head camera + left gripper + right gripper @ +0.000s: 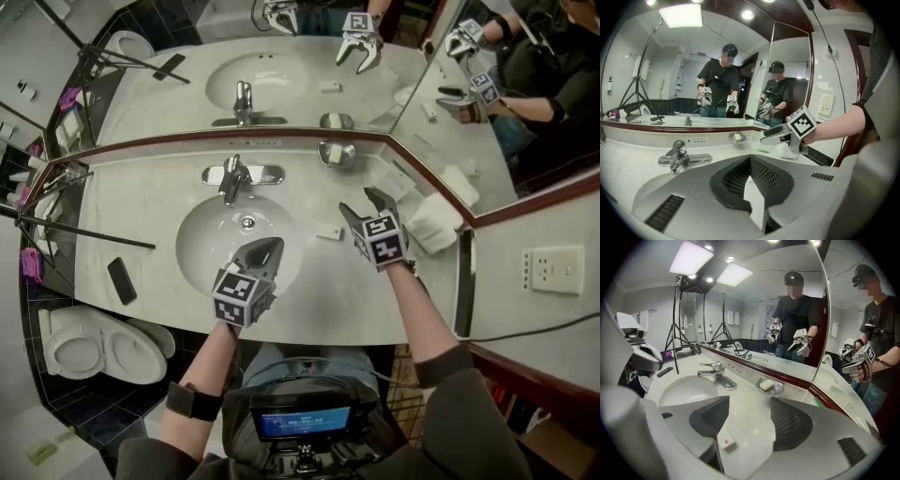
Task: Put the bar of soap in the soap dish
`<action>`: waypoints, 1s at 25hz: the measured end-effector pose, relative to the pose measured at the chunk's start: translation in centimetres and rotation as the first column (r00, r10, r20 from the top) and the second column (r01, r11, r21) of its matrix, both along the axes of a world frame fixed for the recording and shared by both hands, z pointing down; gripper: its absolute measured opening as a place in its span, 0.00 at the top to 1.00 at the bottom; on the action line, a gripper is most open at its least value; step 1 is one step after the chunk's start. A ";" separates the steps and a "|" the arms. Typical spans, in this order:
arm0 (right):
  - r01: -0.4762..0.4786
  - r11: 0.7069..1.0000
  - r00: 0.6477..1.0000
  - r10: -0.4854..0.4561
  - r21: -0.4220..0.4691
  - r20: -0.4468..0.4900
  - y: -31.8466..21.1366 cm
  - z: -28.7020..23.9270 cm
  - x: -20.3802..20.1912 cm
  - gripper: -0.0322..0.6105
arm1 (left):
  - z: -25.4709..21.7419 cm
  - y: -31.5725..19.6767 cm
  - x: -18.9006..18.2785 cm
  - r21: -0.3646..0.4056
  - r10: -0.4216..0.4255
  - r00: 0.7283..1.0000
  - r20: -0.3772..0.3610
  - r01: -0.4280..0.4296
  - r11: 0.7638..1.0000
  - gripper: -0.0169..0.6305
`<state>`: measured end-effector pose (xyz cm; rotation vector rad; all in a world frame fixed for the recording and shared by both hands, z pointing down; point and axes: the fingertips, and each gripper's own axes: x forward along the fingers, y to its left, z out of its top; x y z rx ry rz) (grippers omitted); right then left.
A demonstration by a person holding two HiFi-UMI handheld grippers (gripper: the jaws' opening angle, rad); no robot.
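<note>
The right gripper [749, 408] has its two jaws wide apart, and they hold nothing. Low down, just inside its left jaw, a small white block [726, 442] lies flat on the counter. No pad touches it. Its long side runs about the way the jaws point, a bit slanted. It may be a soap in a box, but I cannot tell.

Now look at the tap [717, 373]. The block is right of the tap and nearer the person. The dish [779, 389] is also right of the tap, but back by the mirror. So the dish is ahead of the jaws, past the block. A pale soap [766, 385] already lies in the dish.

The left gripper [750, 161] is shut tight and empty. It hangs in front of the tap, over the near edge of the sink [689, 390].

The right gripper is much nearer the block and the dish. I think the next move is its job: slide a little left, close across the block's short width, then go on to the dish.
</note>
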<state>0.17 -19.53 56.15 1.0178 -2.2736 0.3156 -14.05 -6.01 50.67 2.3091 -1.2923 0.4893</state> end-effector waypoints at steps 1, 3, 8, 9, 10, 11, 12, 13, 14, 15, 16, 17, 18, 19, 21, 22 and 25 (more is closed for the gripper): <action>-0.004 1.000 1.000 0.004 0.001 -0.001 -1.0 0.0 -0.4 0.48 | 0.2 -0.1 0.0 0.000 -0.001 1.000 -0.002 0.001 1.000 0.97; -0.011 1.000 1.000 0.011 0.007 -0.013 -2.9 0.2 -1.3 0.48 | 0.5 -0.3 0.0 -0.002 -0.001 1.000 -0.004 0.001 1.000 0.97; -0.042 0.999 0.999 0.042 0.009 -0.024 -7.1 1.2 -3.3 0.43 | 1.6 -0.6 0.1 -0.014 0.006 1.000 -0.010 -0.006 1.000 0.97; -0.045 0.999 0.999 0.045 0.008 -0.029 -7.8 1.5 -3.7 0.43 | 1.9 -0.6 0.2 -0.017 0.007 1.000 -0.012 -0.007 1.000 0.97; -0.049 0.999 0.998 0.049 0.008 -0.035 -8.4 1.9 -4.0 0.43 | 2.2 -0.6 0.1 -0.020 0.008 1.000 -0.014 -0.008 1.000 0.97; -0.054 0.998 0.998 0.055 0.007 -0.039 -9.0 2.3 -4.3 0.43 | 2.4 -0.6 0.1 -0.024 0.008 1.000 -0.015 -0.008 1.000 0.97; -0.062 0.998 0.997 0.062 0.003 -0.042 -9.5 2.8 -4.5 0.43 | 2.7 -0.6 0.0 -0.028 0.007 1.000 -0.016 -0.008 1.000 0.97; -0.070 0.998 0.997 0.070 -0.002 -0.043 -10.0 3.2 -4.6 0.43 | 3.0 -0.5 -0.1 -0.032 0.006 1.000 -0.018 -0.006 0.999 0.97; -0.080 0.997 0.996 0.079 -0.009 -0.044 -10.5 3.7 -4.7 0.43 | 3.3 -0.5 -0.2 -0.037 0.004 1.000 -0.018 -0.004 0.999 0.97; -0.088 0.996 0.995 0.087 -0.018 -0.042 -11.0 4.2 -4.8 0.44 | 3.6 -0.5 -0.3 -0.041 0.002 1.000 -0.019 -0.003 0.999 0.97; -0.094 0.995 0.995 0.093 -0.027 -0.040 -11.4 4.7 -4.9 0.44 | 3.9 -0.5 -0.4 -0.045 0.000 1.000 -0.019 -0.001 0.999 0.97; -0.097 0.995 0.995 0.096 -0.031 -0.040 -11.7 5.0 -5.0 0.44 | 4.2 -0.6 -0.6 -0.051 -0.001 1.000 -0.019 0.000 0.999 0.97; -0.099 0.995 0.994 0.097 -0.033 -0.040 -12.1 5.3 -5.1 0.44 | 4.5 -0.6 -0.7 -0.056 -0.003 1.000 -0.018 0.002 0.998 0.97; -0.101 0.994 0.994 0.099 -0.033 -0.041 -12.4 5.5 -5.2 0.44 | 4.8 -0.6 -0.9 -0.061 -0.005 1.000 -0.017 0.004 0.998 0.97; -0.111 0.993 0.993 0.109 -0.037 -0.038 -13.1 6.0 -5.3 0.44 | 5.3 -0.5 -1.2 -0.072 -0.010 1.000 -0.016 0.008 0.997 0.97; -0.114 0.993 0.993 0.113 -0.040 -0.037 -13.5 6.3 -5.2 0.44 | 5.4 -0.5 -1.4 -0.076 -0.011 1.000 -0.015 0.010 0.997 0.97; -0.116 0.992 0.993 0.114 -0.056 -0.037 -14.4 7.2 -5.3 0.50 | 5.7 -0.5 -1.9 -0.085 -0.014 1.000 -0.011 0.013 0.996 0.97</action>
